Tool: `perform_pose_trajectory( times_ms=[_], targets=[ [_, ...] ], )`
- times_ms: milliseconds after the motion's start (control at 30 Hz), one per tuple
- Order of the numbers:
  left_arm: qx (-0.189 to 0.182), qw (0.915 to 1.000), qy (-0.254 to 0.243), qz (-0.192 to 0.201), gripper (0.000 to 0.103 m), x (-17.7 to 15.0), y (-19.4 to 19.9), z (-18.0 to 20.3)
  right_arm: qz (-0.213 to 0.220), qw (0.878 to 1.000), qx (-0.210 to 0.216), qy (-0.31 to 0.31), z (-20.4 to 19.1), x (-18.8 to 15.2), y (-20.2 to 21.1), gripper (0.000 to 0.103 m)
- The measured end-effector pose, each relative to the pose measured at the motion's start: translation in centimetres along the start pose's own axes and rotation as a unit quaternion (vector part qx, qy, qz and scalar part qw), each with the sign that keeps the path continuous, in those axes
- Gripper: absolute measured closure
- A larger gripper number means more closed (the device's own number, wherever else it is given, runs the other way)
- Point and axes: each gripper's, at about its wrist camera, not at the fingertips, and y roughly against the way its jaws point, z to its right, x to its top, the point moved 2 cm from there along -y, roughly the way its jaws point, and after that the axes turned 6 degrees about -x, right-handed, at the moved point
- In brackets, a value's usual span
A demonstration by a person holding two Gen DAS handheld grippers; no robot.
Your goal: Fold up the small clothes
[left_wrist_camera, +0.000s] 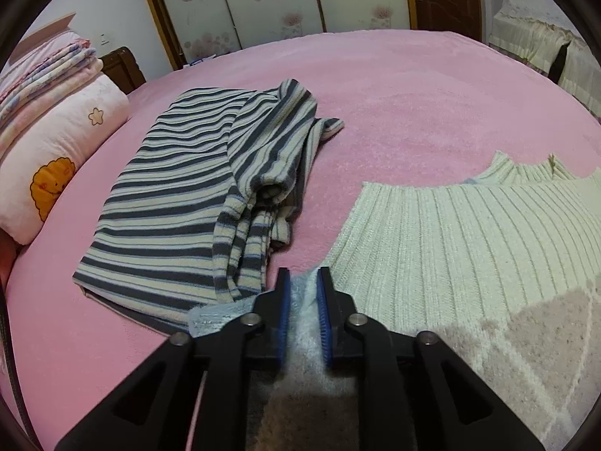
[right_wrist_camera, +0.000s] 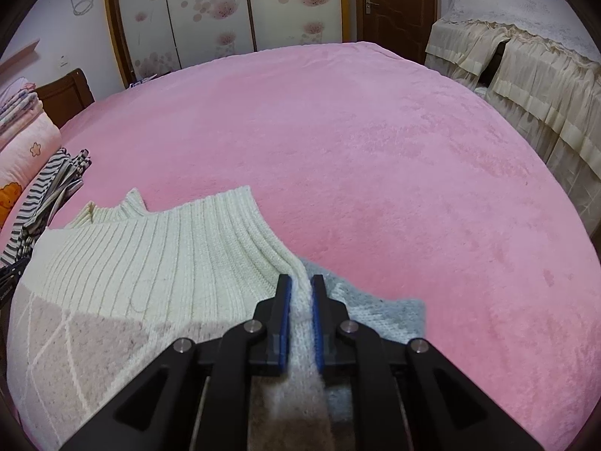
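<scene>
Both grippers point forward and down at the pink bedspread (right_wrist_camera: 375, 150), low over the near edge of the bed.

Left gripper (left_wrist_camera: 303, 278): jaws narrowly apart, with a fluffy pale-blue fold of the cream sweater (left_wrist_camera: 450, 233) standing between the blue pads. The cloth fills the gap; whether the pads press on it firmly cannot be told.

Right gripper (right_wrist_camera: 299, 285): jaws nearly closed, a ridge of the sweater's white knit pinched between the pads, with a grey-and-white patch of the same garment lying just to the right.

The sweater lies spread on the bedspread between the two grippers, its ribbed part away from them and its beige patterned part nearest.

Surroundings: a striped garment (left_wrist_camera: 180, 203), roughly folded, lies on the bed just left of the sweater, its edge close beside the left gripper. A pink pillow (left_wrist_camera: 56, 158) with a cartoon print sits at the left edge under stacked quilts (left_wrist_camera: 49, 64). Beyond the bed stand a floral wardrobe (right_wrist_camera: 210, 11) and a brown door (right_wrist_camera: 394, 3); a cream cloth-covered piece of furniture (right_wrist_camera: 526, 75) stands at right. Nothing lies over the sweater.

No legible writing or brand marks.
</scene>
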Motion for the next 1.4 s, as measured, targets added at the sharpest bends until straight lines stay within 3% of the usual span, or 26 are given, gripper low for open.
perform_pose_trajectory(
  times_ms=[67, 100, 133, 167, 233, 500, 700, 800, 867, 1000, 1200, 1267, 1400],
  targets=[
    [0.002, 1.0, -0.006, -0.001, 0.08, 0.1, 0.5, 0.2, 0.003, 1.0, -0.006, 0.004, -0.3, 0.3, 0.9, 0.075],
    [0.005, 1.0, -0.008, -0.002, 0.076, 0.3, 0.8, 0.3, 0.005, 1.0, -0.012, 0.005, -0.3, 0.4, 1.4, 0.061],
    [0.01, 0.9999, -0.008, -0.002, 0.063, 0.4, 1.1, 0.3, 0.01, 1.0, -0.014, 0.002, -0.2, 0.5, 2.1, 0.054],
    [0.016, 0.9998, -0.007, -0.003, 0.041, 0.5, 1.6, 0.3, 0.016, 1.0, -0.012, -0.001, -0.1, 0.7, 2.7, 0.054],
    [0.024, 0.9997, 0.001, 0.008, 0.023, 0.8, 3.4, 0.2, 0.02, 1.0, 0.006, -0.015, 0.3, 1.1, 4.3, 0.054],
    [-0.026, 0.9984, 0.012, 0.049, 0.023, 0.7, 12.0, -0.1, 0.049, 0.998, 0.032, -0.017, 1.1, 1.4, 12.7, 0.054],
    [-0.062, 0.9953, 0.015, 0.072, 0.023, -3.6, 17.2, -0.3, 0.053, 0.998, 0.026, 0.004, 1.9, -3.2, 16.7, 0.054],
    [-0.069, 0.9954, 0.029, 0.059, 0.024, -7.0, 17.2, -0.4, 0.026, 0.999, 0.022, -0.001, 2.7, -6.1, 15.6, 0.054],
    [-0.069, 0.9957, 0.039, 0.048, 0.035, -9.0, 16.8, -0.6, -0.004, 1.0, 0.027, -0.016, 3.3, -8.4, 14.3, 0.055],
    [-0.081, 0.9909, 0.107, 0.018, 0.04, -12.6, 15.2, -2.8, -0.04, 0.997, 0.053, -0.045, 4.2, -11.5, 12.9, 0.064],
    [-0.115, 0.9816, 0.153, 0.002, 0.045, -14.7, 14.1, -4.8, -0.044, 0.995, 0.075, -0.052, 4.7, -13.1, 12.4, 0.064],
    [-0.123, 0.9807, 0.152, 0.0, 0.054, -14.8, 13.9, -4.8, -0.045, 0.994, 0.081, -0.055, 4.8, -13.2, 12.0, 0.064],
    [-0.149, 0.976, 0.158, -0.006, 0.062, -14.6, 13.3, -4.5, -0.049, 0.993, 0.092, -0.055, 4.7, -13.4, 11.2, 0.07]
  ],
)
